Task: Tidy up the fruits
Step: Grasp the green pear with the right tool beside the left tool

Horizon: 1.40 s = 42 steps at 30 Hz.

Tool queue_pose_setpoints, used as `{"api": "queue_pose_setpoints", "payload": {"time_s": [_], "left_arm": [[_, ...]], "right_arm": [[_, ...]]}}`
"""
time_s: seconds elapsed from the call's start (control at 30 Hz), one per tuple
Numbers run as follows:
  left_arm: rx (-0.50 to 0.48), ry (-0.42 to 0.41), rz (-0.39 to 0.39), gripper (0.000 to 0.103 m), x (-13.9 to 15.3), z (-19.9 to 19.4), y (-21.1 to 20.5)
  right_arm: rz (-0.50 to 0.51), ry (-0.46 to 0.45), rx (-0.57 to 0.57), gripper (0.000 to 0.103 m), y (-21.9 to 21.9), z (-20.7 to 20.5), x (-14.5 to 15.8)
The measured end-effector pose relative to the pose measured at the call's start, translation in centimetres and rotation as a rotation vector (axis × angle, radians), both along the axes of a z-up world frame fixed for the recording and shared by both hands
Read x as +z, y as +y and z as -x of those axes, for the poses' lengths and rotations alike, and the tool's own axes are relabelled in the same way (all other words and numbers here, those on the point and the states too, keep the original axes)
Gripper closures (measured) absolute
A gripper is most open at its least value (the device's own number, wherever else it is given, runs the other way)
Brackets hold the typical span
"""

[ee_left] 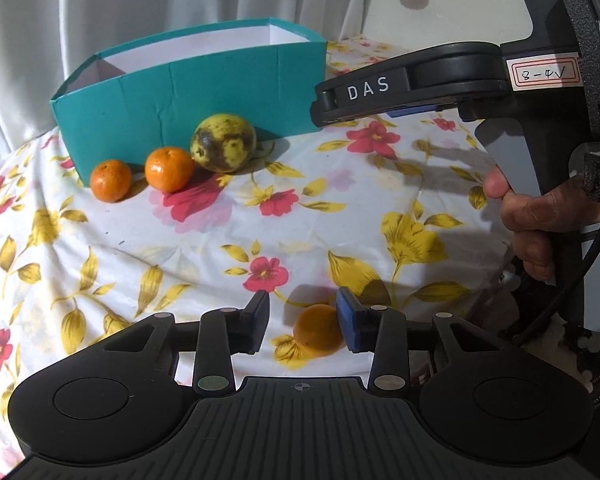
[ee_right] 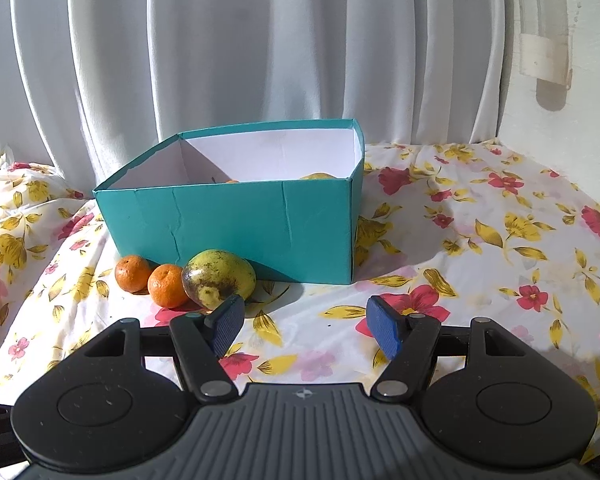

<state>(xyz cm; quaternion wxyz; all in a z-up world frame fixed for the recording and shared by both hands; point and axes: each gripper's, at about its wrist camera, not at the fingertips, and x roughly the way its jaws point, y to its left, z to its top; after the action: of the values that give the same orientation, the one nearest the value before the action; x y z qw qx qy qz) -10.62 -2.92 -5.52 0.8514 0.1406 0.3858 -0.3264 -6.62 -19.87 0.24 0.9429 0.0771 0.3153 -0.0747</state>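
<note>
Nearest to my camera is the left gripper [ee_left: 304,318], pointing down at the flowered sheet [ee_left: 204,248]. A small orange [ee_left: 318,330] lies between its fingers. The blue pad on the right side of the view touches the fruit. The dark pad on the other side stands apart from it, with a strip of sheet showing between. So I judge the fingers are released and the orange is bracketed but not clamped. I think they are placed one on each side so that closing will catch the round fruit at its widest part and not push it away.

The right gripper [ee_right: 304,320] hangs over a bare part of the sheet with its fingers spread and nothing between them. In the left view a hand [ee_left: 532,220] holds its handle off to the side, I suppose to wait and to keep the way free.

Further back stands the teal box [ee_left: 188,92], open at the top. From the right view I see the tops of some fruit already inside, a yellow one [ee_right: 320,176] near the front wall. I cannot say how many there are. Just in front of the box are three more pieces in a row: two oranges [ee_left: 111,181] [ee_left: 169,169] and a mottled yellow-green fruit [ee_left: 223,143] that touches the second orange. In my judgement these go into the box, so the work is partly done.

The sheet is soft and uneven, so a round fruit may roll if a finger pushes it.
</note>
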Motion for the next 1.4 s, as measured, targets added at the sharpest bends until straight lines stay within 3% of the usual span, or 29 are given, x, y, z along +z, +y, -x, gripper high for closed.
{"api": "queue_pose_setpoints", "payload": {"time_s": [0.23, 0.33, 0.47, 0.9, 1.07, 1.2, 1.33, 1.4], "left_arm": [[-0.054, 0.032, 0.008, 0.062, -0.4, -0.8, -0.4], [-0.055, 0.052, -0.068, 0.068, -1.4, -1.3, -1.0], [-0.058, 0.029, -0.085, 0.069, -1.6, -1.5, -0.8], [0.188, -0.057, -0.052, 0.069, 2.1, -6.5, 2.0], [0.24, -0.053, -0.039, 0.069, 3.0, -8.6, 2.7], [0.261, -0.068, -0.042, 0.069, 3.4, -9.6, 3.0], [0.279, -0.048, -0.04, 0.069, 3.2, -10.5, 3.4], [0.281, -0.038, -0.046, 0.069, 2.9, -10.8, 3.3]], "right_arm": [[0.006, 0.013, -0.001, 0.035, 0.3, -0.9, -0.1], [0.012, 0.018, -0.004, 0.035, 0.3, -1.2, -0.2], [0.013, 0.024, -0.008, 0.035, 0.2, -1.8, -0.4], [0.006, 0.077, 0.097, 0.034, 2.4, -6.9, -2.2], [0.0, 0.088, 0.149, 0.02, 3.5, -9.8, -3.6], [-0.014, 0.11, 0.189, 0.019, 3.9, -11.4, -4.5], [-0.082, 0.127, 0.194, 0.029, 3.7, -12.1, -5.4], [-0.092, 0.12, 0.212, 0.043, 3.7, -12.1, -5.4]]}}
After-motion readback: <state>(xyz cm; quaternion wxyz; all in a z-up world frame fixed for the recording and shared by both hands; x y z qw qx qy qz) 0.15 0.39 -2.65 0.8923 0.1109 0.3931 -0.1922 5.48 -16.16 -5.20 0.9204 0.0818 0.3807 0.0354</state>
